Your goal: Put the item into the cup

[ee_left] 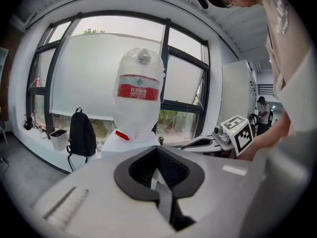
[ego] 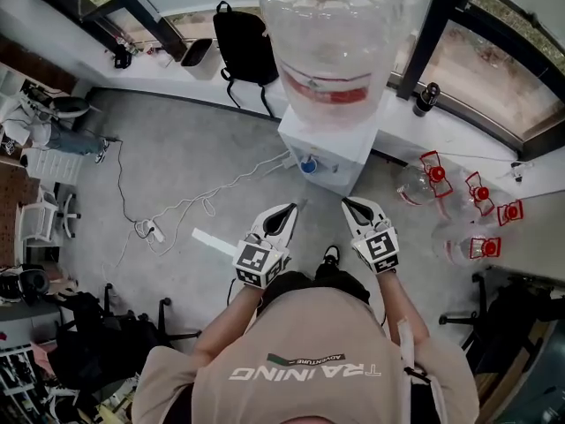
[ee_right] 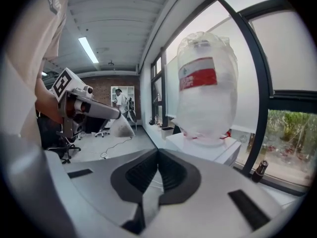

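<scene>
Left tongs [ego: 290, 209], right tongs [ego: 348, 202]: closed, empty.

Person faces white water dispenser [ego: 331, 155] w/ big bottle [ego: 331, 47] on top. L gripper [ego: 288, 210] & R gripper [ego: 351, 204] side by side, tips toward dispenser, jaws prob. together. Black backpack [ego: 244, 47] on sill; empty jugs [ego: 415, 186] on floor at right.

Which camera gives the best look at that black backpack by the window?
The left gripper view: the backpack shows whole, upright, front-on. The head view looks down on the backpack, foreshortened. The right gripper view doesn't show it.
</scene>
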### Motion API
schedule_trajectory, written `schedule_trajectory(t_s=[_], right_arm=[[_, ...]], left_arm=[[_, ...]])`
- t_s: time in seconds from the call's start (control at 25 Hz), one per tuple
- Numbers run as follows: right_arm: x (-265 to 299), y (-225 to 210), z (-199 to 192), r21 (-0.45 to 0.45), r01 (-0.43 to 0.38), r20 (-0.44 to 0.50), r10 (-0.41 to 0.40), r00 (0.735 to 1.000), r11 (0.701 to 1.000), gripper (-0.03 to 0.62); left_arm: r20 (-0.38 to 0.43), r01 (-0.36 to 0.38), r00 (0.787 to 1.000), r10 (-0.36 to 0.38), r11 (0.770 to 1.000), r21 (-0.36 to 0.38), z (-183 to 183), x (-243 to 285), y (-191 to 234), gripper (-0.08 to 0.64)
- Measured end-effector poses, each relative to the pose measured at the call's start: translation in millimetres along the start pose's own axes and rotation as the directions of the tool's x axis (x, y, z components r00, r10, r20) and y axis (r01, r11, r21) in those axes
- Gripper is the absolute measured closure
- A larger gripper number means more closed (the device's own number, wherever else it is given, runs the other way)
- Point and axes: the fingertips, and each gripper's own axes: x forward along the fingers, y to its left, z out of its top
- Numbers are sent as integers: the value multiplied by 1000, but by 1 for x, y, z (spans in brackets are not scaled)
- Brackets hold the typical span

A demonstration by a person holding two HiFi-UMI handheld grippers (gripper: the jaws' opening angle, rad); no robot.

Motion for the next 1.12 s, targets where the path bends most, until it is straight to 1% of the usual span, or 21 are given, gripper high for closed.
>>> schedule_trajectory(t_s=[0.12, 0.36, 0.6, 0.72, 0.8, 0.88, 1.0, 1.12], right_arm=[[6, -3, -2, 23, 11, -17, -11, 1000, 1000, 581], [22, -2, 2, 18, 30, -18, -30, 999, 999, 581], [34, -1, 9, 58, 132, -38, -130, 991, 990, 581], [40, 2, 4, 97, 176, -52, -171, 984, 980, 581], [43, 1, -6, 119, 196, -69, -189, 980, 973, 581], [47, 1, -20, 139, 207, -61, -200, 978, 968, 581], [60, 2, -48, 147, 218, -63, -211, 976, 965, 581], [79, 1, -76, 162, 211, -69, -202, 977, 964, 581]], left_arm=[[-16, 16, 1000, -16, 1000, -8, 1, 7, 8, 554], [-31, 48, 998, -48, 999, -2, 1, 20, 35, 554], [-43, 108, 993, -107, 994, 4, -2, 25, 57, 554], [-58, 127, 990, -126, 992, 23, -12, 31, 67, 554], [-74, 134, 989, -131, 991, 26, -24, 42, 72, 554], [-95, 139, 986, -136, 990, 29, -38, 54, 74, 554], [-123, 143, 983, -136, 988, 53, -60, 69, 76, 554], [-138, 138, 981, -133, 990, 28, -84, 86, 84, 554]])
